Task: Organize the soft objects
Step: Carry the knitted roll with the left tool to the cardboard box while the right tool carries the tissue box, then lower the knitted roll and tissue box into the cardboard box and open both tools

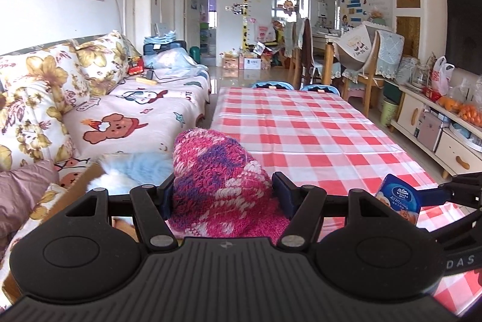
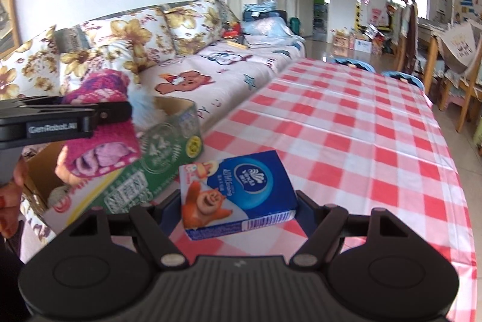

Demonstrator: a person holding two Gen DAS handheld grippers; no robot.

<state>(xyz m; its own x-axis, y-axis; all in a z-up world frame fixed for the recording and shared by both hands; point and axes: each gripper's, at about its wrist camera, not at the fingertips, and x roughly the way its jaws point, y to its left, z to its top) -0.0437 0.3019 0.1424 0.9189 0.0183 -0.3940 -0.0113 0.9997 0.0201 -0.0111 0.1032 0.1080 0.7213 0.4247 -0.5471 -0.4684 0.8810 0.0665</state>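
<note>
My left gripper [image 1: 221, 189] is shut on a pink and purple knitted hat [image 1: 217, 174], held above the open green cardboard box [image 2: 162, 153] at the table's left edge; the hat also shows in the right wrist view [image 2: 99, 138]. A white and light blue fluffy thing [image 1: 132, 171] lies in the box. My right gripper [image 2: 238, 201] is shut on a blue tissue pack [image 2: 238, 195] and holds it just above the red checked tablecloth [image 2: 346, 135]. The tissue pack also shows at the right in the left wrist view [image 1: 399, 198].
A sofa [image 1: 126, 108] with floral cushions and a cartoon cover runs along the table's left side. Blue chairs [image 1: 272, 85] stand at the far end of the table. A low cabinet [image 1: 436, 123] with bags and oranges lines the right wall.
</note>
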